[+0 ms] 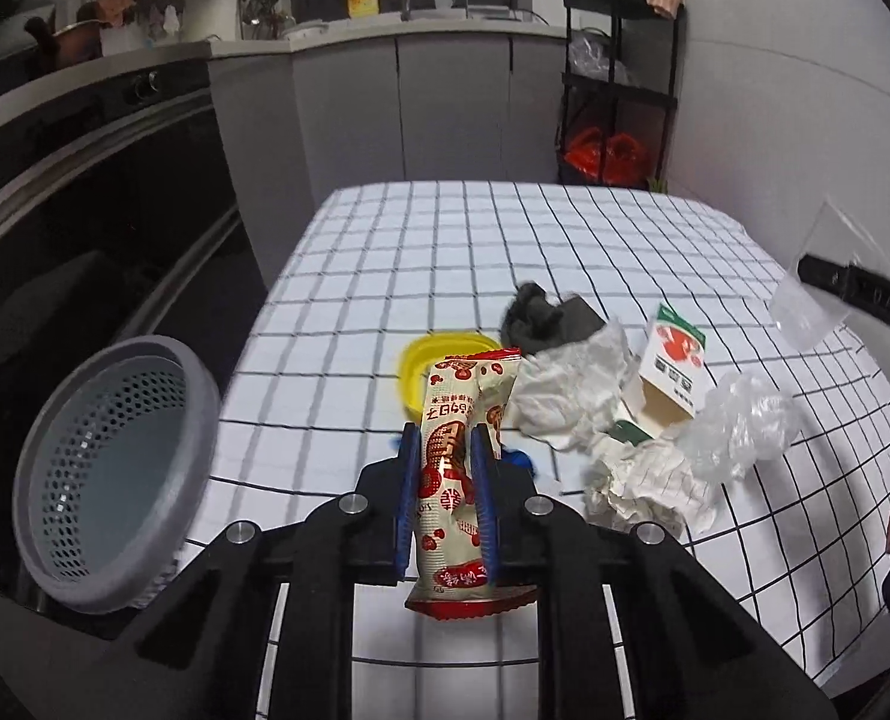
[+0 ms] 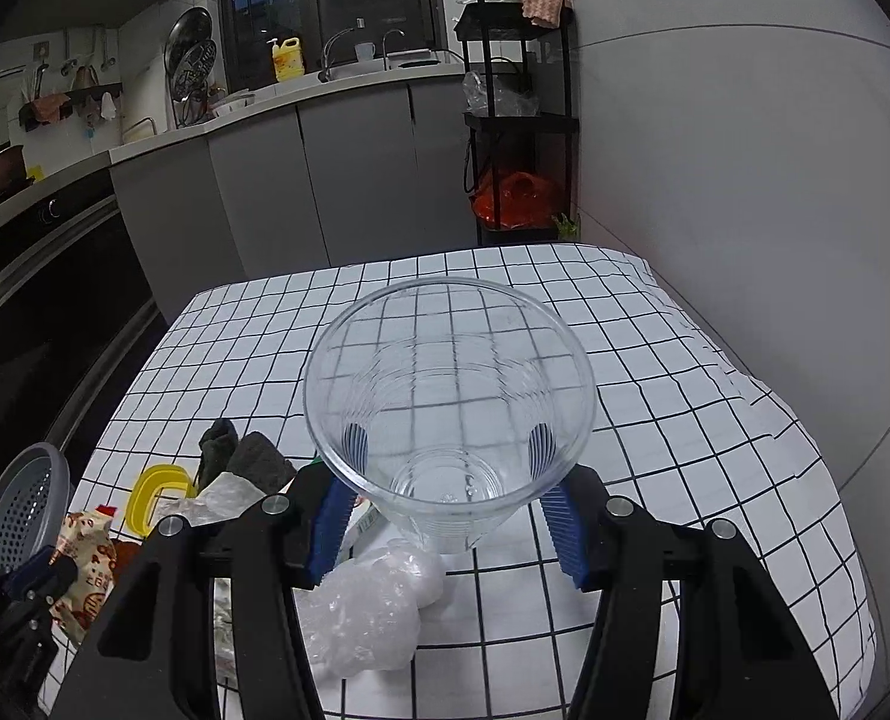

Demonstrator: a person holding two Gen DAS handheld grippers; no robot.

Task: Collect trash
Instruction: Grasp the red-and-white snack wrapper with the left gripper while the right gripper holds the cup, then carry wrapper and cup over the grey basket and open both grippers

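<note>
Red-and-cream printed snack wrapper [image 1: 458,468] is pinched in the closed left gripper [image 1: 447,450]; right gripper [image 2: 445,498], half-open, clasps a clear plastic cup [image 2: 448,402]. Next: carry the wrapper left to the grey perforated basket [image 1: 109,480].

The left gripper [image 1: 445,450] points forward and downward, its blue-padded fingers [image 1: 408,480] drawn close together and pinching a snack wrapper [image 1: 454,468] that stands upright between them. The right gripper [image 2: 448,501] also tilts downward, its fingers [image 2: 331,525] set about half apart, pressing on either side of a clear plastic cup [image 2: 448,396] whose mouth faces away from the wrist.
</note>
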